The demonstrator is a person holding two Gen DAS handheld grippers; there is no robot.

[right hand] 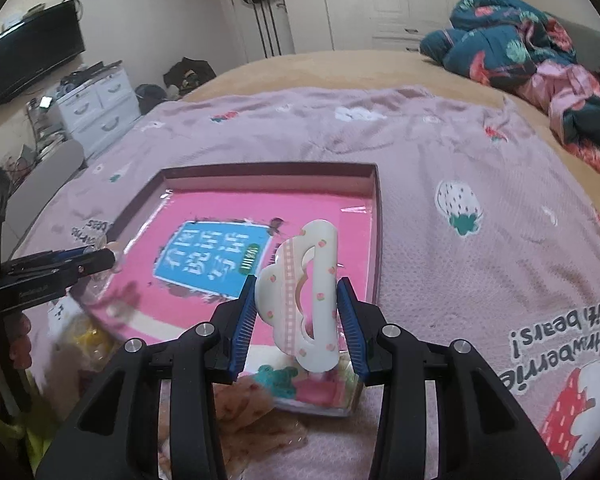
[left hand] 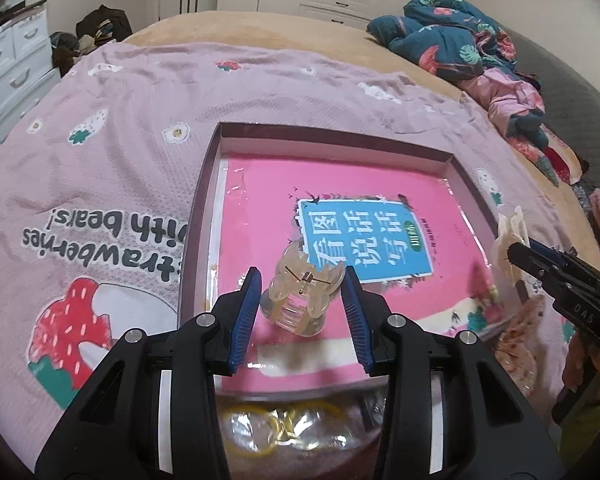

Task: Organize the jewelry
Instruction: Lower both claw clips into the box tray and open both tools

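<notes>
A shallow box with a pink book cover inside lies on the pink blanket; it also shows in the right wrist view. My left gripper is shut on a clear amber claw hair clip, held over the box's near part. My right gripper is shut on a white cloud-shaped hair clip with small pink dots, held upright over the box's near right corner. That clip and gripper show in the left wrist view at the right. The left gripper shows at the left of the right wrist view.
A clear bag with yellow bands lies below the box's near edge. An orange patterned item lies by the near corner. Bundled clothes sit at the far right of the bed. White drawers stand at the far left.
</notes>
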